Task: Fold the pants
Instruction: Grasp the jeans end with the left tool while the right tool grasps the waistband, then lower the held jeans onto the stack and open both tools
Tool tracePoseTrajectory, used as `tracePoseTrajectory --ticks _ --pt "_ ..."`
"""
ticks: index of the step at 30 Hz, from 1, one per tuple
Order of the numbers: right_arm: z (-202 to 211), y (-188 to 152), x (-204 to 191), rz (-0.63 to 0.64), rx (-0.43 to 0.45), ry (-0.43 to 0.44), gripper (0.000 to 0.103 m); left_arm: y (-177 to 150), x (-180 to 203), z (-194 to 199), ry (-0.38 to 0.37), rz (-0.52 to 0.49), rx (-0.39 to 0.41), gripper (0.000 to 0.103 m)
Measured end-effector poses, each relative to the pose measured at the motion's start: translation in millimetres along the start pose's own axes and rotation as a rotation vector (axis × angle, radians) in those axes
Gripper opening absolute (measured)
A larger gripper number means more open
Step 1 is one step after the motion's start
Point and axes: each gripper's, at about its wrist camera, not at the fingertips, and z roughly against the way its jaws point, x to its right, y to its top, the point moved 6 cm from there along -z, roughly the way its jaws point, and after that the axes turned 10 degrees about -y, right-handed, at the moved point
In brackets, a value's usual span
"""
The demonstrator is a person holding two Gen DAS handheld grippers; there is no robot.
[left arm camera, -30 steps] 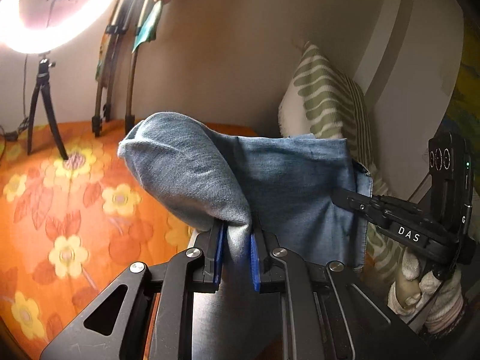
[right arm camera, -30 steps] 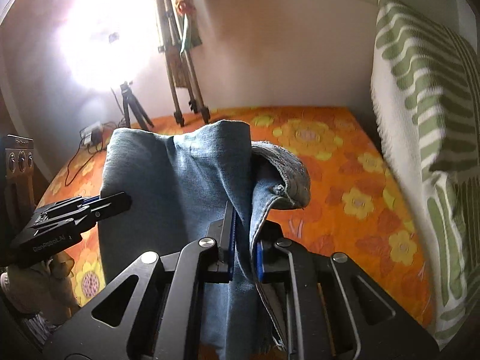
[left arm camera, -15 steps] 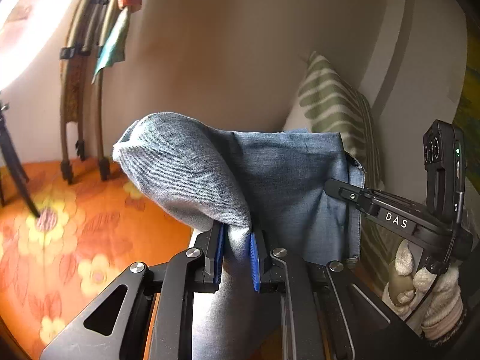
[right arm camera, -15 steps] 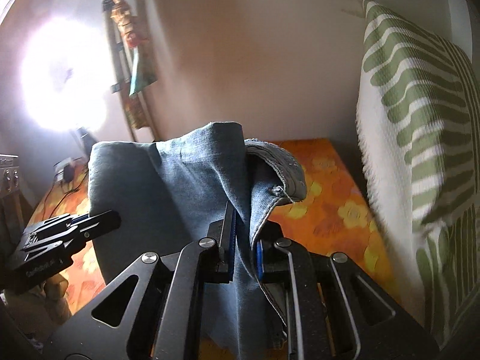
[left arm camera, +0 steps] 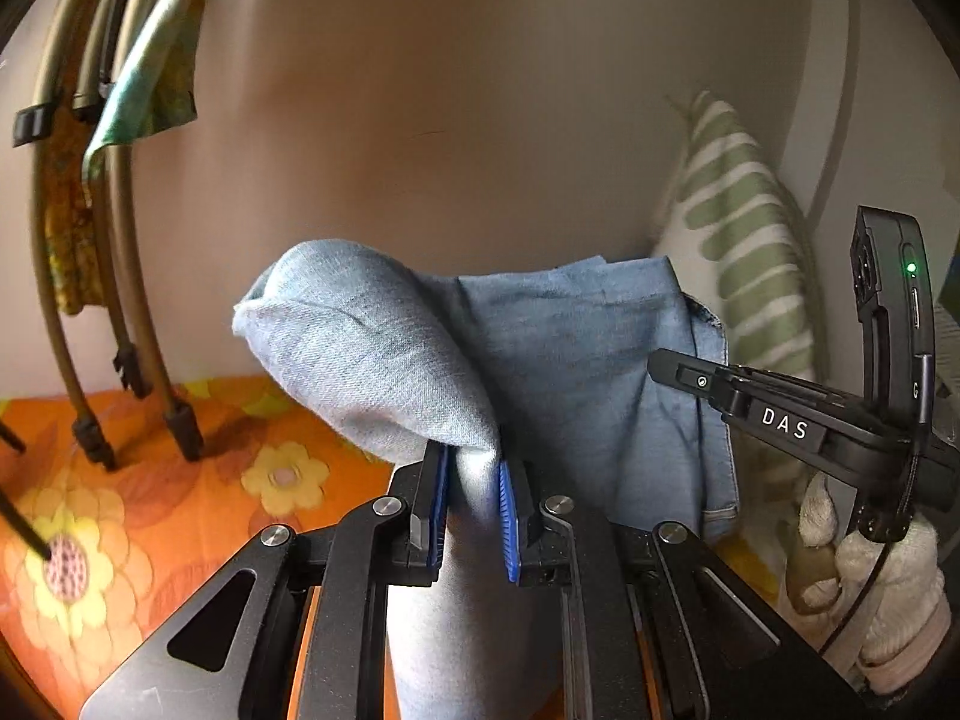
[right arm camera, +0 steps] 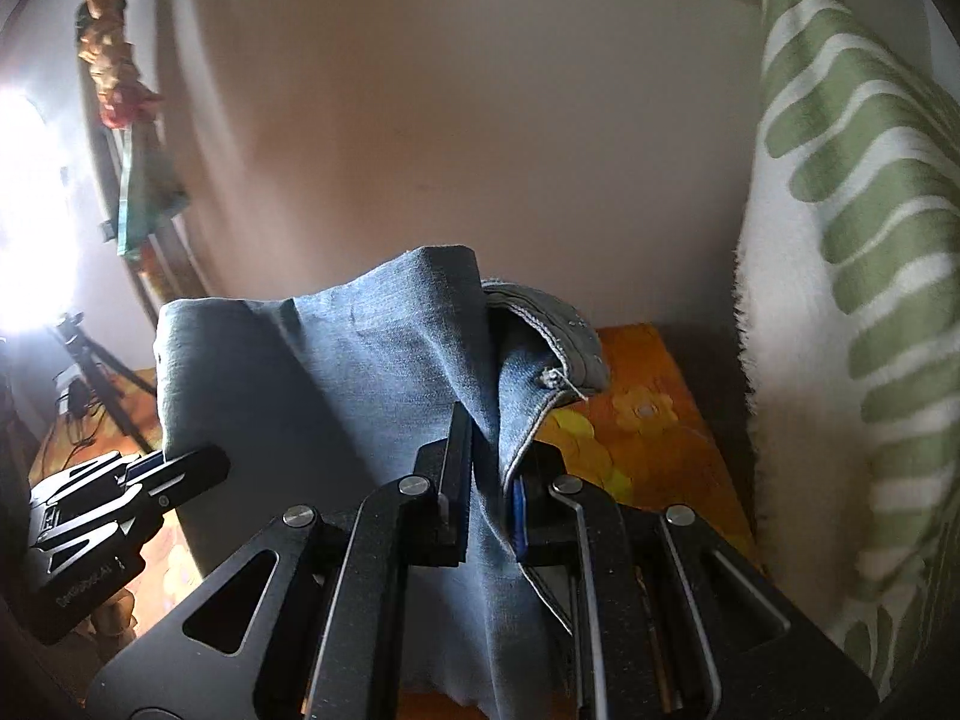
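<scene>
Both tongs clamped on the pants (left arm camera: 576, 360): left tongs (left arm camera: 471, 510) on one folded edge, right tongs (right arm camera: 489, 498) by the waistband. Denim hangs between, above the bed (left arm camera: 180, 510). Keep hands level, cloth taut, lower edges evenly.

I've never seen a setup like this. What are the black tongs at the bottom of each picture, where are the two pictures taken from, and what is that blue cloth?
There is no robot: a person holds a two-finger gripper in each hand, and a wide-angle camera on each looks along its fingers. One picture comes from the left gripper, the other from the right gripper. Both are shut on a pair of blue denim pants, lifted above an orange flowered bedspread for folding. Each camera also sees the other gripper off to one side. A green-and-white striped pillow leans at the right, and tripod legs stand at the left.
</scene>
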Motion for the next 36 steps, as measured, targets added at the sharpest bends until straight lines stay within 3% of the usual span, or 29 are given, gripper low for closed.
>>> tracePoseTrajectory --ticks 8,16,21,29,36 --pt "-65.7 3.8 -2.9 -0.012 -0.043 -0.007 0.01 -1.2 -43.7 -27.5 0.067 0.014 -0.01 0.009" --pt "-105.4 2.0 -1.4 0.004 -0.079 -0.094 0.011 0.4 -48.4 -32.2 0.095 -0.041 -0.015 0.007" --pt "-103.2 1.8 12.7 0.003 -0.074 -0.177 0.023 -7.7 -46.3 -34.2 0.082 -0.028 -0.04 0.007" --pt "-88.6 -3.5 23.8 0.003 -0.056 -0.166 0.037 -9.2 -32.4 -27.2 0.068 -0.027 -0.041 0.007" --pt "-65.8 -4.2 26.3 0.0 -0.041 -0.155 0.043 -13.2 -17.8 -12.7 0.066 -0.038 -0.043 0.007"
